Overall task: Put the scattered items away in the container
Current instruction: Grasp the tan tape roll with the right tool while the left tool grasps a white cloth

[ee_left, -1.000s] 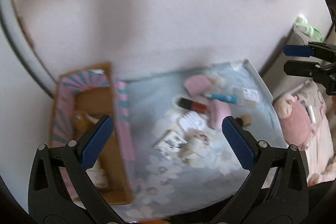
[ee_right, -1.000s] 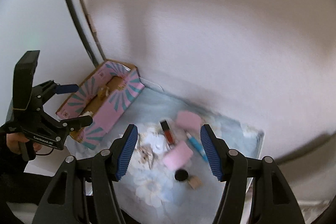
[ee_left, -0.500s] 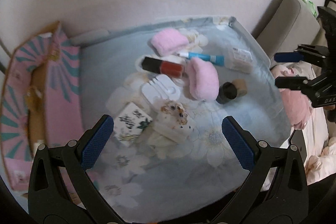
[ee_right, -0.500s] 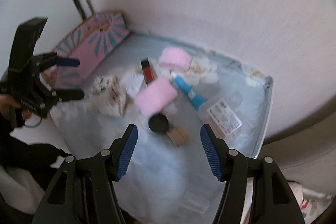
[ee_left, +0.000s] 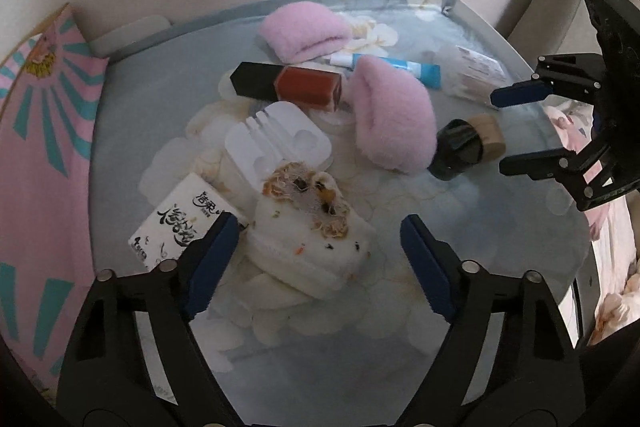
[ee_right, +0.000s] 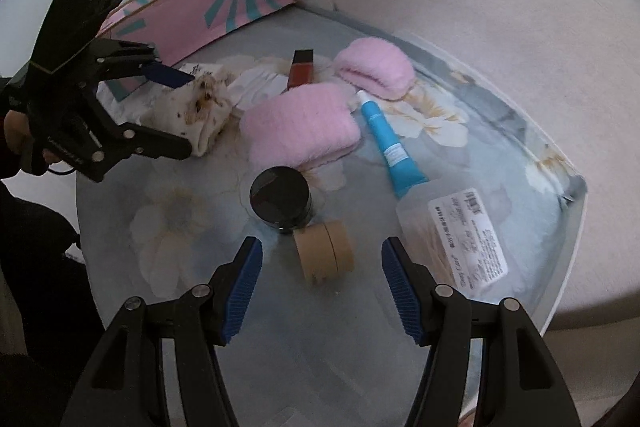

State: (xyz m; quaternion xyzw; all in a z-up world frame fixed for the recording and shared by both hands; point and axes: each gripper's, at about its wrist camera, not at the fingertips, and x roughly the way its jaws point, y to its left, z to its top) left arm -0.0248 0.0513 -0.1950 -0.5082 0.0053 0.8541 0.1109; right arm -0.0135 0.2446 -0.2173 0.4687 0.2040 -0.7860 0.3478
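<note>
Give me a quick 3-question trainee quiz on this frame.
1. True or false: the left hand-held gripper is shut on the white spotted sock.
2. Which lies nearest the right hand-held gripper? A) blue tube B) tan cap C) red lip gloss
3. Fill in: the black jar touches the ____ cap.

Key: 1 false, it is open; 2 B; 3 tan.
</note>
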